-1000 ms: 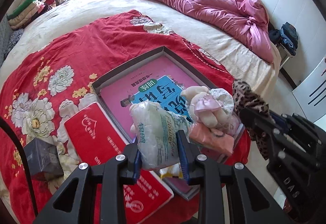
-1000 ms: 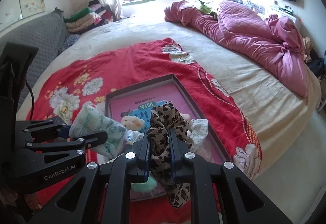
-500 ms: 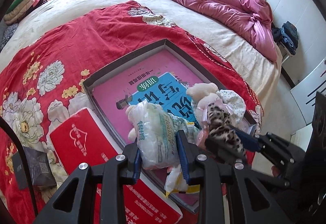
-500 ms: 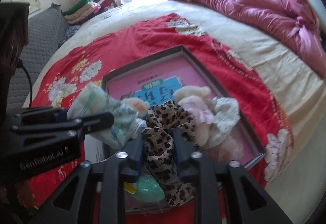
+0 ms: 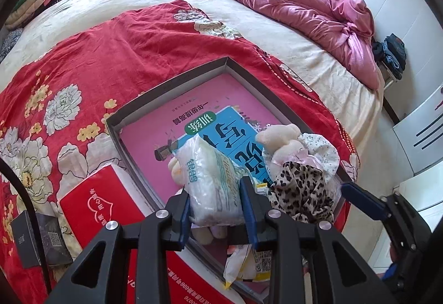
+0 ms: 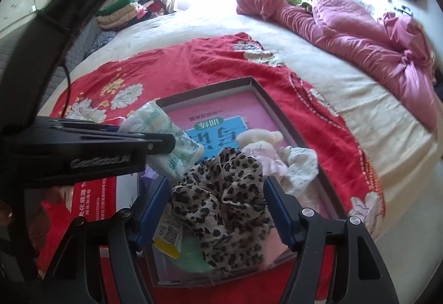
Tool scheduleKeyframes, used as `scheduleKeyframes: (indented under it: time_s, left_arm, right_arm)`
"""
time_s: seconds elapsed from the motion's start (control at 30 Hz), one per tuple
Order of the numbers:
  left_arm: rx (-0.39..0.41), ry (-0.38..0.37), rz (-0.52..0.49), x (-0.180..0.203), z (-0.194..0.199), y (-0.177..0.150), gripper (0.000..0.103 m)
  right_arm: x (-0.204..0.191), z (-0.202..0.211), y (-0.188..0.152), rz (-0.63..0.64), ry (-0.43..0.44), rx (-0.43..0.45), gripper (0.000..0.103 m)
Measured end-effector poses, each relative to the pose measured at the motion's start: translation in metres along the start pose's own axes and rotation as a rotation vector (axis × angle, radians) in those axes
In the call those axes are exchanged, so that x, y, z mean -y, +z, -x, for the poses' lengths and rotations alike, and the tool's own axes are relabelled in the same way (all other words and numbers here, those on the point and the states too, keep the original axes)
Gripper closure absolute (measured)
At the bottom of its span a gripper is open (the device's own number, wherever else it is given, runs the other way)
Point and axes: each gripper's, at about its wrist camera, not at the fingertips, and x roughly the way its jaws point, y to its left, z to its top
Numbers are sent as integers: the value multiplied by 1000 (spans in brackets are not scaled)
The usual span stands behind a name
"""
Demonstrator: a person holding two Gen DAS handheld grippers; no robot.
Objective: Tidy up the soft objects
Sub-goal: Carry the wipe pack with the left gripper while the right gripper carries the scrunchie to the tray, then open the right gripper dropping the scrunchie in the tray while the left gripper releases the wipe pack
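Right hand-held gripper (image 6: pixel 217 210) opening around leopard scrunchie (image 6: pixel 224 201) in tray (image 6: pixel 279 115), so lift clear; left hand-held gripper (image 5: pixel 215 210), pinching tissue pack (image 5: pixel 213 179), releases at 12 o'clock.

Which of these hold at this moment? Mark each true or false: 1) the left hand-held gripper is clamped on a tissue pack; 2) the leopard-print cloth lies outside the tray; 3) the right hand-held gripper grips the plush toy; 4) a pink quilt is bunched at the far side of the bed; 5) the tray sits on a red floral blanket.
1) True: the left hand-held gripper is shut on the tissue pack.
2) False: the leopard-print cloth lies inside the tray.
3) False: the right hand-held gripper is opening around the cloth; the plush toy lies beyond it.
4) True: the pink quilt.
5) True: the red floral blanket.
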Motion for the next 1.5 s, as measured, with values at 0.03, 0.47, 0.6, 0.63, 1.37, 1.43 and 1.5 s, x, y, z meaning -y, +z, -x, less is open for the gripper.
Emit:
scheduleKeyframes:
  time_s: [0.03,0.47,0.6,0.63,1.37,1.43,1.5]
  left_arm:
    - [-3,-3,-2,0,-1,1,69]
    - [-31,-32,25,-4,-14,-3,54]
    - [-30,-39,36,-8,-16,0,54]
    - [-30,-39,41,-9,-16,0,54]
    - [-17,15,19,-18,-19,3,34]
    - [-13,12,10,-17,-16,1,30]
    - [-3,26,-1,-16,-12,-1,26]
  right_arm:
    - [1,2,0,2,-6,1,31]
    - [21,29,0,-47,-52,37,30]
    - [22,29,1,-50,-62,37,30]
    - [22,28,1,-49,-67,35,30]
    - [25,-31,-13,-40,-187,-113,30]
    - [27,-35,-12,-45,-201,-121,30]
    - [29,-39,-12,-52,-204,-124,28]
